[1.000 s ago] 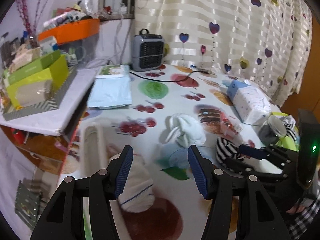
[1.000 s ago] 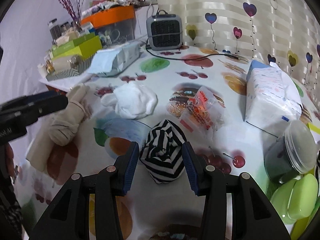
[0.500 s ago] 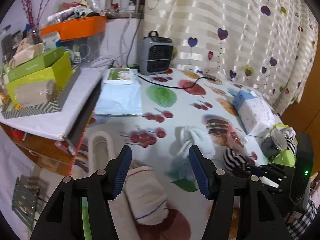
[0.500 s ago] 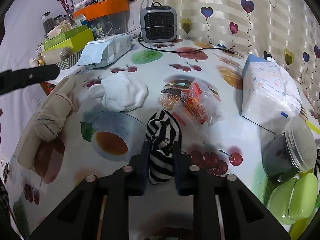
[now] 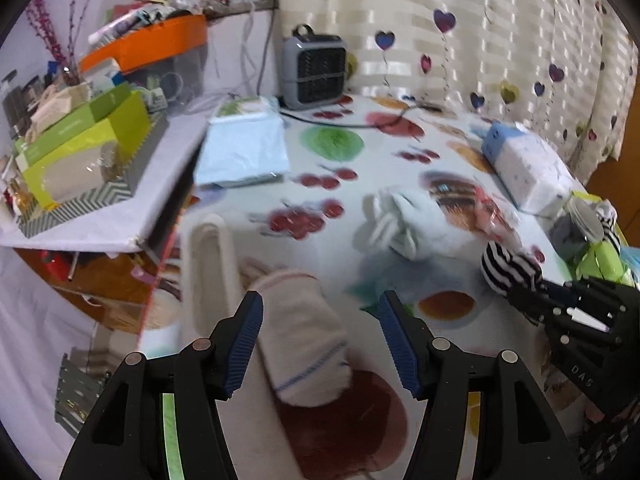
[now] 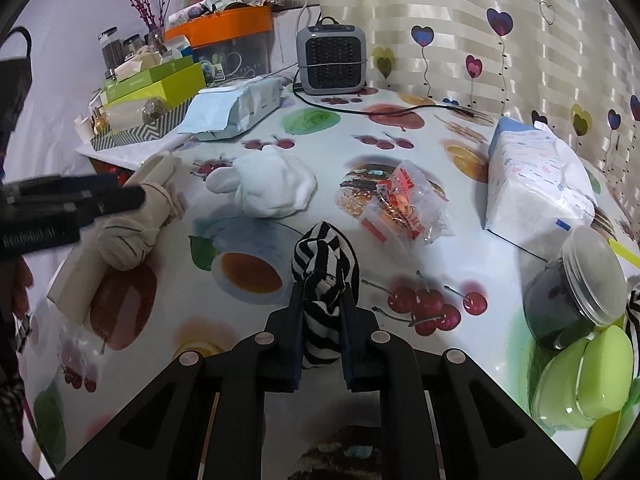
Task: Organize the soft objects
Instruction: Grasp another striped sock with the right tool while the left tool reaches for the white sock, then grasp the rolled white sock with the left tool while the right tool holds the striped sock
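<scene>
My right gripper [image 6: 324,300] is shut on a black-and-white striped sock bundle [image 6: 325,264], squeezing its near end just over the fruit-print tablecloth [image 6: 400,160]. The left wrist view shows that bundle [image 5: 508,268] at the right, in the right gripper [image 5: 532,300]. My left gripper [image 5: 319,308] stands open over a beige rolled sock bundle [image 5: 304,340], which lies between and below its blue pads [image 5: 246,340] untouched. The right wrist view has this beige roll [image 6: 128,236] at the left, under the left gripper [image 6: 80,204]. A white sock bundle [image 6: 268,188] rests mid-table.
A grey heater [image 6: 331,60] with its cable stands at the back. A tissue pack [image 6: 536,184], a red snack bag [image 6: 404,208], a dark lidded jar [image 6: 572,288] and a green container [image 6: 584,380] fill the right. A blue pack [image 6: 236,108] and green boxes [image 6: 152,84] sit back left.
The right gripper closed on the striped sock bundle, which now stands squeezed between its pads. The left gripper shifted, so the beige roll lies more centrally between its open fingers.
</scene>
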`<state>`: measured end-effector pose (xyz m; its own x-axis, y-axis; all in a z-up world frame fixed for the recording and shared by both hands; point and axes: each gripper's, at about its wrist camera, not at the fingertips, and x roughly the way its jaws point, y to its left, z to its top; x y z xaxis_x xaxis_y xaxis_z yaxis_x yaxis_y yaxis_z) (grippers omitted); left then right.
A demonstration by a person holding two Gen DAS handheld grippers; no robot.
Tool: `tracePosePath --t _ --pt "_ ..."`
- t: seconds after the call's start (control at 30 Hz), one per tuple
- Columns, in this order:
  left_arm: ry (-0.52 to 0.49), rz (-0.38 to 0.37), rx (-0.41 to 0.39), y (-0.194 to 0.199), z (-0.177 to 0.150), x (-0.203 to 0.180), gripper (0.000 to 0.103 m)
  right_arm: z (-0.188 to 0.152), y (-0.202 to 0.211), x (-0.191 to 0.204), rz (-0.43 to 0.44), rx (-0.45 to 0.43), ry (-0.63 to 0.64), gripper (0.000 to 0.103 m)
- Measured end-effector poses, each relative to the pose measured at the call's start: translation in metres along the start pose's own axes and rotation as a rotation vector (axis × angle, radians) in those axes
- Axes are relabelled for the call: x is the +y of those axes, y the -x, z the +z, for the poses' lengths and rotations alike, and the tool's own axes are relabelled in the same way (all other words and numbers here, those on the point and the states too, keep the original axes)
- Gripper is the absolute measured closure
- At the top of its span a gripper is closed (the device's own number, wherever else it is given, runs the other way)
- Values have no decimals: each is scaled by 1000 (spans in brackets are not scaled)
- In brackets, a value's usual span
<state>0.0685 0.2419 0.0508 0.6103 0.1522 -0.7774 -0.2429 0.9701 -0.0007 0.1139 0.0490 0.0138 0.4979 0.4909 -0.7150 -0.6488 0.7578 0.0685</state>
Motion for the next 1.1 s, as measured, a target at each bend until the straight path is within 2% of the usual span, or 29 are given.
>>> tracePosePath --t 0.1,0.2,0.23,0.3,0.37,0.43,0.5,0.57,0.6,0.7,0.73,0.77,0.87,1.0,1.03,1.1 --pt "-11 22 2 -4 -2 -6 43 -1 3 -2 -1 -6 -8 88" --pt "19 -5 -9 -1 -1 -7 43 -1 5 -4 0 -11 -17 88" --pt "19 -29 -16 1 0 -10 43 -2 6 -5 0 -12 -19 88" --pt "1 -136 -34 6 -1 -19 43 -1 6 -6 0 -13 -25 88" --pt "-23 -173 -52 12 -2 -27 43 -1 6 -6 1 -13 -26 88" --pt "-47 -111 -85 19 -1 -31 43 -2 6 -6 1 -12 -26 88" --pt "-69 -8 -128 27 0 -31 43 -2 6 -7 2 -10 -28 88" --pt "-64 74 -119 24 3 -25 42 -2 6 -7 3 -11 -29 88" --pt "-50 90 -95 19 4 -21 42 -2 6 -7 3 -10 -28 88" --pt "-13 54 -12 -2 2 -12 42 -2 7 -7 6 -16 -27 88" --pt "-6 68 7 -8 0 -11 42 -2 7 -7 7 -19 -28 88" --pt "-7 114 9 -10 -1 -11 42 -2 8 -7 6 -20 -29 88" --pt "-1 88 0 -9 0 -11 42 -2 8 -8 7 -20 -31 88" --pt "-18 94 -7 -10 0 -19 42 -2 7 -7 11 -19 -31 88" --pt "-21 60 -19 -7 -1 -23 42 -2 8 -7 13 -20 -31 88" --pt "-22 -68 -43 3 0 -30 42 -2 9 -8 14 -23 -34 88"
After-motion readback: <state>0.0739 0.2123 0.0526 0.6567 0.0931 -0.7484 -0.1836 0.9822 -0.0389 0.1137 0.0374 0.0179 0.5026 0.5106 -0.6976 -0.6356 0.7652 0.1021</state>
